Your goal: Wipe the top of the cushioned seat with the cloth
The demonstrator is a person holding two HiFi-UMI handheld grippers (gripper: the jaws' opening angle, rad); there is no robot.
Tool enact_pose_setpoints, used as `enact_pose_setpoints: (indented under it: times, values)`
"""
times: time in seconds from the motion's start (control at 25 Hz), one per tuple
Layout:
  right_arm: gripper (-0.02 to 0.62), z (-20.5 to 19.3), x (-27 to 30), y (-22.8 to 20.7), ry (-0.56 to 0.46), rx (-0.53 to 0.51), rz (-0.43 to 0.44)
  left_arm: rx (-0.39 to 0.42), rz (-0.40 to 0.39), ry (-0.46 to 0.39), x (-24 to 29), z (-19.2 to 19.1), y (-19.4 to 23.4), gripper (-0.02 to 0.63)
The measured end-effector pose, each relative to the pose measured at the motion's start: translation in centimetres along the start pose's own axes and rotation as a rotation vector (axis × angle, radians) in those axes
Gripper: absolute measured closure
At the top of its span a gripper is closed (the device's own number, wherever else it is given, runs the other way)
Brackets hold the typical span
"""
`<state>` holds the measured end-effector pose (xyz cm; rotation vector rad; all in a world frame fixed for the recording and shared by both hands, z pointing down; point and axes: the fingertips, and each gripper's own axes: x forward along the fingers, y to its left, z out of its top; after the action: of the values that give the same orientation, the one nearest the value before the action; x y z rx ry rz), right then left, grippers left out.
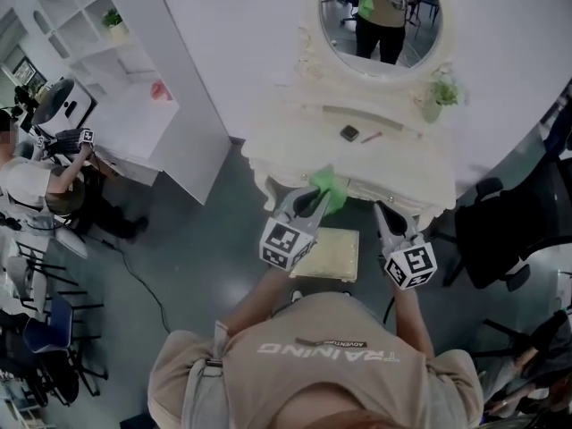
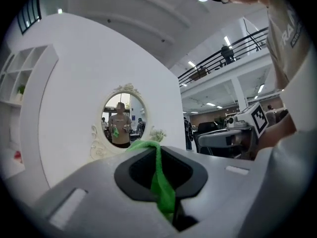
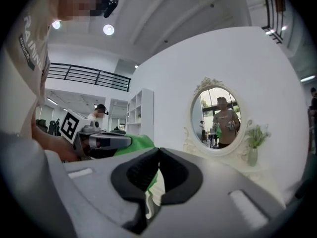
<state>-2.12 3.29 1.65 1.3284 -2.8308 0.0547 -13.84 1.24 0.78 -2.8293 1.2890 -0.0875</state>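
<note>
Left claw [image 1: 310, 200] clamped on green cloth [image 1: 331, 189], raised at far side of cushioned seat [image 1: 327, 256]. Right claw [image 1: 383, 211] closed, empty.

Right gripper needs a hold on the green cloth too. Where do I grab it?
I'd take the loose bunch of the cloth bulging past the left gripper, which is shut on it. Bring the right gripper in from the right, jaws opened first; they're shut now.
</note>
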Motion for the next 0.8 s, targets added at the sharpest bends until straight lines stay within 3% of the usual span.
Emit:
enact_pose_setpoints:
  times: [0.24, 0.8]
  values:
    - [0.6, 0.4, -0.2, 0.3, -0.059, 0.006, 0.005, -0.029, 0.048, 0.015, -1.9, -1.8, -0.9, 0.581]
    - [0.6, -1.5, -0.6, 1.3, 0.011, 0.001, 0.074, -0.025, 0.088, 0.019, -3.0, -1.3, -0.1, 0.581]
